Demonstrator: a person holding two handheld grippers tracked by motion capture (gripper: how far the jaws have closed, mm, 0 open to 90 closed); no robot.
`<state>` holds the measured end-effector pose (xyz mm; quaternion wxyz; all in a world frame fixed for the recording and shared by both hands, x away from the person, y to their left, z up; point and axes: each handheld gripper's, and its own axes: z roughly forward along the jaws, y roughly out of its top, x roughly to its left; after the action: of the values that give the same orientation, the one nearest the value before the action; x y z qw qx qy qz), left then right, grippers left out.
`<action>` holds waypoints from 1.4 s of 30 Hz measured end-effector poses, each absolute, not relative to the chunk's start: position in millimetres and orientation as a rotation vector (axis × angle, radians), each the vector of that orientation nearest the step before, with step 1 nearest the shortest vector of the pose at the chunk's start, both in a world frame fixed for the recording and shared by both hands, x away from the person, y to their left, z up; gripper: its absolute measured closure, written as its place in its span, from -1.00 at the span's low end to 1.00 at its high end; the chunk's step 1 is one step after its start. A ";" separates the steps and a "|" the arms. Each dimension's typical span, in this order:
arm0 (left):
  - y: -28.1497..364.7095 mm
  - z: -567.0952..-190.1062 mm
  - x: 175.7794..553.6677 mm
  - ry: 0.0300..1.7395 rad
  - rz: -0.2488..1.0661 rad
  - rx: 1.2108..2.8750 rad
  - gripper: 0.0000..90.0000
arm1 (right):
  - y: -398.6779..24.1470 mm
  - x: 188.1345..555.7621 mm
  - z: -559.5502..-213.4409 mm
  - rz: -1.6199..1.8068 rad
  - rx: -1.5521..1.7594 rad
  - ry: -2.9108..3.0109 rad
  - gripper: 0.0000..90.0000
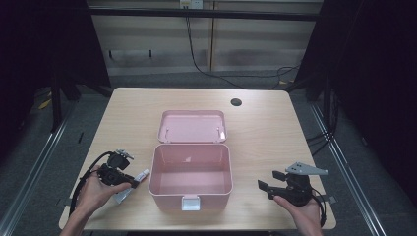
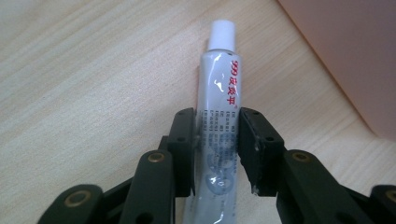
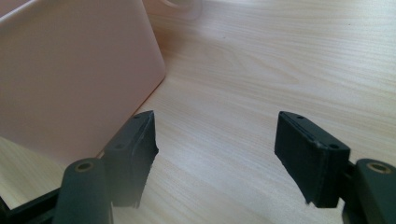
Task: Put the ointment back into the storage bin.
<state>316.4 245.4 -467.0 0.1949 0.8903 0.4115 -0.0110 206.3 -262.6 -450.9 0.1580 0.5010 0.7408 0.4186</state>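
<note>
Left gripper view: left tool (image 2: 217, 149) pinching soft tube (image 2: 219, 98); squeeze risks slip. Right tool (image 3: 229, 154) spread wide, empty, beside pink box (image 1: 191, 172).

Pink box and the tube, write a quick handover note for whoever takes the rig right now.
Left tool: shut on the ointment tube, which lies on the table just left of the pink box, white cap pointing away from the tool.
Right tool: open, holding nothing, over bare table right of the box.
Box: lid swung open toward the back, inside looks empty.
Done: box open, tube gripped.
Left, probably: lift the tube into the box and close the lid.
</note>
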 end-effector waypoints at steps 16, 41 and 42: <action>238.4 -468.6 312.9 1.127 0.040 2.550 0.50 | -261.3 206.5 -451.0 1.188 1.429 2.129 -0.36; 261.7 -453.4 314.5 1.192 -0.055 2.357 0.59 | -261.9 206.7 -451.0 1.195 1.434 2.128 -0.36; 262.8 -452.8 313.9 1.201 -0.052 2.344 0.59 | -261.8 206.6 -451.1 1.195 1.434 2.129 -0.36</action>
<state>313.9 262.8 -452.8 0.2508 0.8614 0.4413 -0.0190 206.6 -261.8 -451.1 0.1544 0.5005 0.7428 0.4171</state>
